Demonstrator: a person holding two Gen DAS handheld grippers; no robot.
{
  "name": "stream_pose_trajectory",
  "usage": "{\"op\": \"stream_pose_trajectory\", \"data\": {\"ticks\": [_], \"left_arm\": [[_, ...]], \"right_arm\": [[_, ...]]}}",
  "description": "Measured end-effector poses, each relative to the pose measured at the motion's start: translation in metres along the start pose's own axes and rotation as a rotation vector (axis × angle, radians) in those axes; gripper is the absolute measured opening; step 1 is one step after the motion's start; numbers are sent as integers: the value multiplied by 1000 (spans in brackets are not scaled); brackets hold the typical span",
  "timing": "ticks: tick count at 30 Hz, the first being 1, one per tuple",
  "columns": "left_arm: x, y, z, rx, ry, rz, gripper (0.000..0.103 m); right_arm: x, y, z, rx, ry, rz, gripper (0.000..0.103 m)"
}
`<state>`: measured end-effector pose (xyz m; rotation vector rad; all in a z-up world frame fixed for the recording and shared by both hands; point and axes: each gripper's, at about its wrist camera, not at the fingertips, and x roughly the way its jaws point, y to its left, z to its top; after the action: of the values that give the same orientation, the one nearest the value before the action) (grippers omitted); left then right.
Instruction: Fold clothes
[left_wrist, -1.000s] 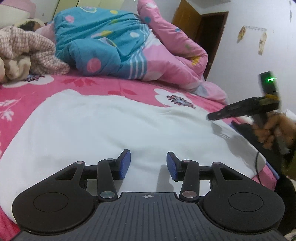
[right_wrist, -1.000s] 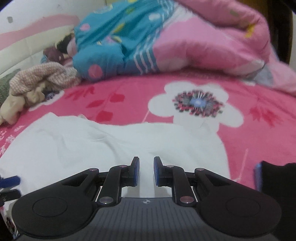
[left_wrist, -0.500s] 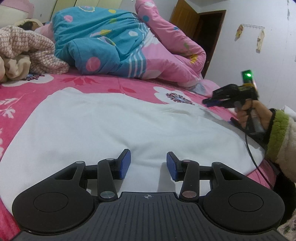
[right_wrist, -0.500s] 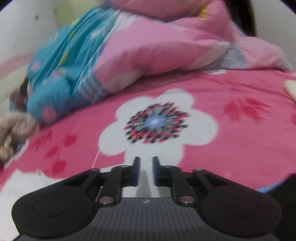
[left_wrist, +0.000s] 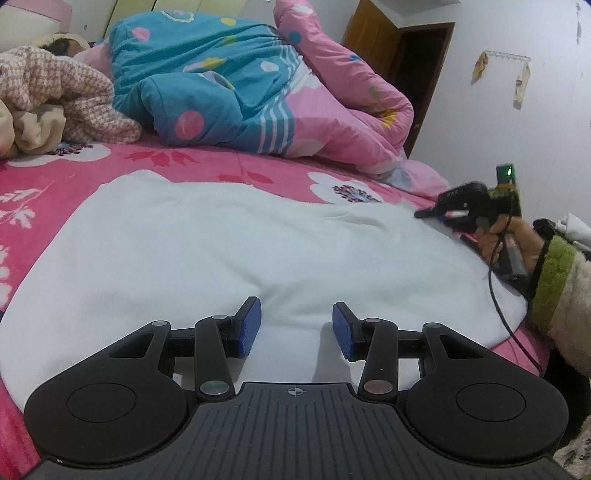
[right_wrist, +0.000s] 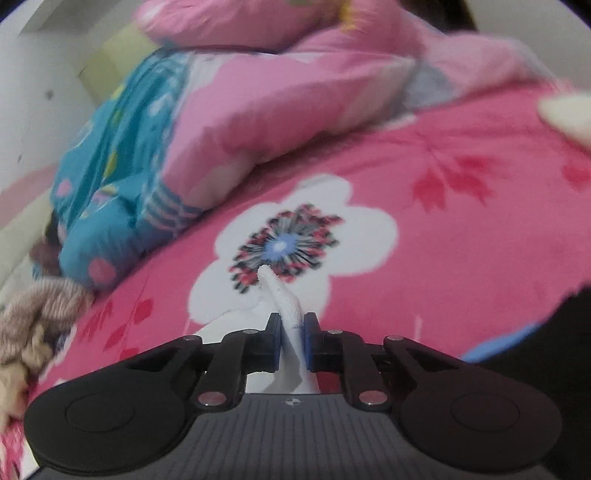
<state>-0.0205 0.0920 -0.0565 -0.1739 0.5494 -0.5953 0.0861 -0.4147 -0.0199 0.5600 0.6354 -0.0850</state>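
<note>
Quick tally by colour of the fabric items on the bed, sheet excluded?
White: 1, garment
Blue-and-pink: 1, quilt
Pink-and-white checked: 1, blanket
Beige: 1, cloth
Total: 4

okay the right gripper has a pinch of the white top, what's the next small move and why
Probably lift the right gripper slightly. Its jaws have just closed on a corner of the white cotton garment, which lies flat on the pink flowered bedsheet. The left gripper is open above the near hem.
</note>
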Motion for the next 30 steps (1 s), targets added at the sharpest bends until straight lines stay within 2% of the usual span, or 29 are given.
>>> {"op": "stream_pose_trajectory", "data": {"ticks": [2,5,7,9,11,13,14,17,21,25,30], "left_arm": [[0,1,0,-3,0,-2,43],[0,2,1,-2,-1,-3,43],[0,2,0,-5,-5,-4,43],[-1,2,-1,-8,-8,-6,43],[-2,3,-1,-10,-8,-7,43],[-3,3,0,-11,-8,-7,43],[-3,3,0,-10,-7,-7,43],[-6,2,0,-9,-7,-3,43],[-10,1,1,-10,-7,12,43],[-17,2,2,-27,-17,42,43],[-22,7,4,-56,-26,58,43]], "right_arm": [[8,-11,-3,60,21,-3,13],[10,-10,-3,46,-1,-6,13],[17,-12,-2,24,22,-52,15],[14,-15,2,62,35,-52,18],[-1,-2,3,32,-5,-120,20],[-23,19,1,-69,-50,-136,20],[-32,30,-2,-106,-46,-109,20],[-49,61,-21,-190,48,20,20],[-41,98,-66,-338,189,96,20],[-46,152,-126,-627,153,81,20],[-82,205,-191,-921,128,227,19]]}}
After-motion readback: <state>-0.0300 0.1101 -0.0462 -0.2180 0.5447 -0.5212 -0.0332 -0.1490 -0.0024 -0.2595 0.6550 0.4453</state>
